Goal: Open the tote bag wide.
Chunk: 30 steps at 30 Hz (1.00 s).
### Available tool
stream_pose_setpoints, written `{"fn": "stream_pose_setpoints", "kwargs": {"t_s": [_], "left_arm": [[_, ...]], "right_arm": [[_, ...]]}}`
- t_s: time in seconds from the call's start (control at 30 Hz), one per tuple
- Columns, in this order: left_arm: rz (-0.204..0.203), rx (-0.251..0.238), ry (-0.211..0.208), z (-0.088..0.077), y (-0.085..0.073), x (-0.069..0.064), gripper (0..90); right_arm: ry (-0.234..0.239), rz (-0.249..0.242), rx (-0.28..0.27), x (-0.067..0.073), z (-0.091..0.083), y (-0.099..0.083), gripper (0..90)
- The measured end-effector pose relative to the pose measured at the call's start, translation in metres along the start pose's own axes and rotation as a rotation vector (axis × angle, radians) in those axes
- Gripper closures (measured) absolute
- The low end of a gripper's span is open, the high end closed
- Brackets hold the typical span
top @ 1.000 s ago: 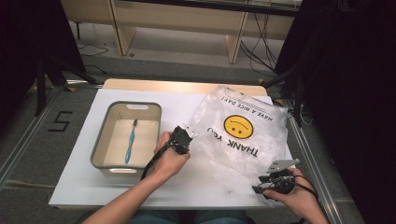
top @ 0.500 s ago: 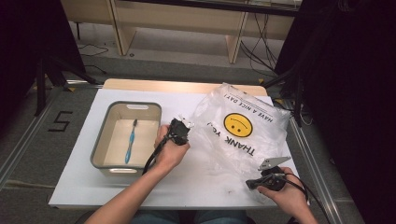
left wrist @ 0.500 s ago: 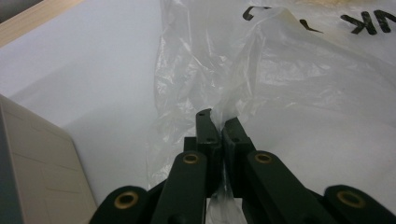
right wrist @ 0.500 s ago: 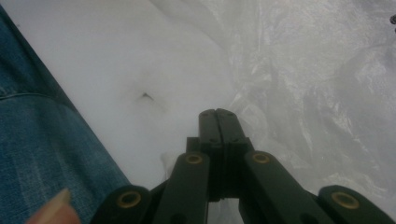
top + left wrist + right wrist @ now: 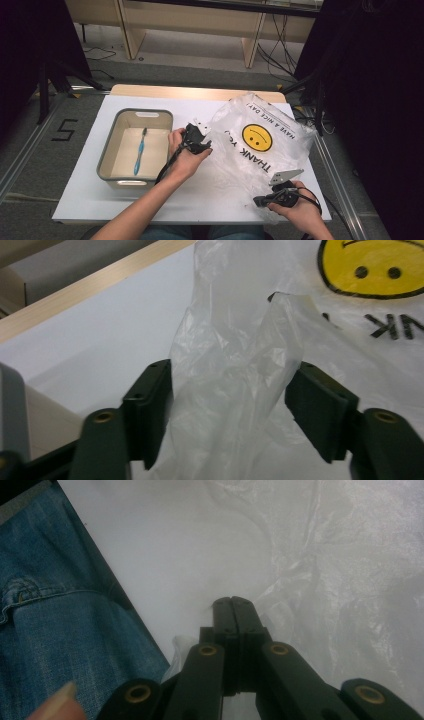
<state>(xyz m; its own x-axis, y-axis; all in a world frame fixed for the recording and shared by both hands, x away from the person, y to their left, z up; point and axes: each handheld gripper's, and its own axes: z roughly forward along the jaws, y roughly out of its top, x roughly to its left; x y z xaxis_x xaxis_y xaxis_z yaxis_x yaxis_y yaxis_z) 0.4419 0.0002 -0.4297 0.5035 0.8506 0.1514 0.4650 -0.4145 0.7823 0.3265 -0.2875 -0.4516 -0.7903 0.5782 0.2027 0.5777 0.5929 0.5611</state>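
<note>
Bag (image 5: 260, 145) lies crumpled on the worktop (image 5: 150, 200), right of the bin (image 5: 107, 160), w/ a toothbrush (image 5: 139, 152) in the bin.

Left hand-held gripper (image 5: 230, 405): jaws stand wide, just opened up; a fold of bag film sits between them but the pads don't press on it. In the high view it's at the bag's left edge (image 5: 197, 137). Right hand-held gripper (image 5: 234, 611): jaws closed tight together, just finished closing at the bag's near edge; looks like it pinches a thin bit of film, tho it's hard to be sure. High view puts it at the bag's near corner (image 5: 272, 197).

Step in hand, by my read: opening the bag mouth, prob. to take the toothbrush. To do it well:
- keep the right pinch firm, as an anchor
- left should re-grab one layer only, not the whole bunch now between its jaws
- then pull the two apart gently so the film doesn't tear or slip
- lift a bit so the mouth faces the bin

Writing: yellow smiley, "HAVE A NICE DAY!" along one side, "THANK YOU" partly readable, all upside down from the person's side. A "5" is marked on the floor (image 5: 65, 130).
</note>
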Motion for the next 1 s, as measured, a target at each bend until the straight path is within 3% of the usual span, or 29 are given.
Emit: {"fn": "stream_pose_setpoints", "kwargs": {"t_s": [0.07,0.13,0.33,0.6,0.87,1.0], "left_arm": [[0.008,-0.014,0.005,-0.005,0.002,-0.002,27.5],[0.009,-0.025,-0.004,-0.010,0.003,-0.004,25.9],[0.032,0.004,-0.078,-0.027,0.002,-0.004,18.0],[0.061,-0.042,-0.122,-0.061,0.000,0.001,15.8],[0.069,-0.059,-0.197,-0.081,-0.015,-0.001,16.8],[0.081,-0.043,-0.226,-0.084,-0.025,-0.003,17.8]], "right_arm": [[0.004,0.008,-0.001,0.000,0.000,0.000,90.0],[0.004,0.008,-0.004,-0.001,0.000,0.000,90.0],[0.005,0.032,-0.014,-0.003,0.000,-0.002,89.9],[-0.001,0.040,-0.036,-0.002,-0.001,-0.001,82.0],[-0.094,0.026,-0.192,-0.005,-0.010,0.003,59.0],[-0.148,0.004,-0.273,-0.007,-0.015,0.006,49.2]]}}
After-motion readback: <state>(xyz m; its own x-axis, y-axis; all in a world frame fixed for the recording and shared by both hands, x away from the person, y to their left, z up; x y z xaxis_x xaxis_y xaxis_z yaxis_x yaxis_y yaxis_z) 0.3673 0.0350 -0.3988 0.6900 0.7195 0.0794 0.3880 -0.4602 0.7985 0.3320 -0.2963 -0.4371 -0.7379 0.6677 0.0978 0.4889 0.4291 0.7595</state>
